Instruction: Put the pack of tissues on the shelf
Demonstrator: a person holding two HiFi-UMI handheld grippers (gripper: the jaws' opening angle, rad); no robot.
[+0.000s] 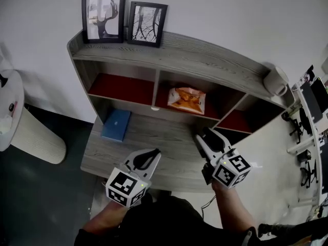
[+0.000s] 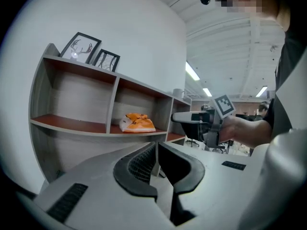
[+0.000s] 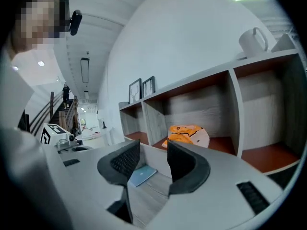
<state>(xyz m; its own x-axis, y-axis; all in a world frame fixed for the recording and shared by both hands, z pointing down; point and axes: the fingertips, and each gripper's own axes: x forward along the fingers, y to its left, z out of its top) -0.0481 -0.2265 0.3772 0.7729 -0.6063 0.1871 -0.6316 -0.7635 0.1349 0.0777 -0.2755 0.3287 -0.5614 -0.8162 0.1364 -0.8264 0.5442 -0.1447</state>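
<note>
While both grippers hover over the desk (image 1: pixel 166 140), the pack of tissues (image 1: pixel 187 100) lies in the middle compartment of the shelf (image 1: pixel 205 65), at 11 o'clock from the right gripper (image 1: pixel 203 138) in the head view. Right gripper: jaws apart, nothing between them. Left gripper (image 1: pixel 151 154): jaws together, empty. Blue book (image 1: pixel 116 125) lies flat on the desk, 10 o'clock from the left gripper. Two framed pictures (image 1: pixel 104 15) and a white mug (image 1: pixel 277 80) stand on the shelf top.

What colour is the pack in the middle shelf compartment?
Orange and white pack; clearest in the left gripper view.
</note>
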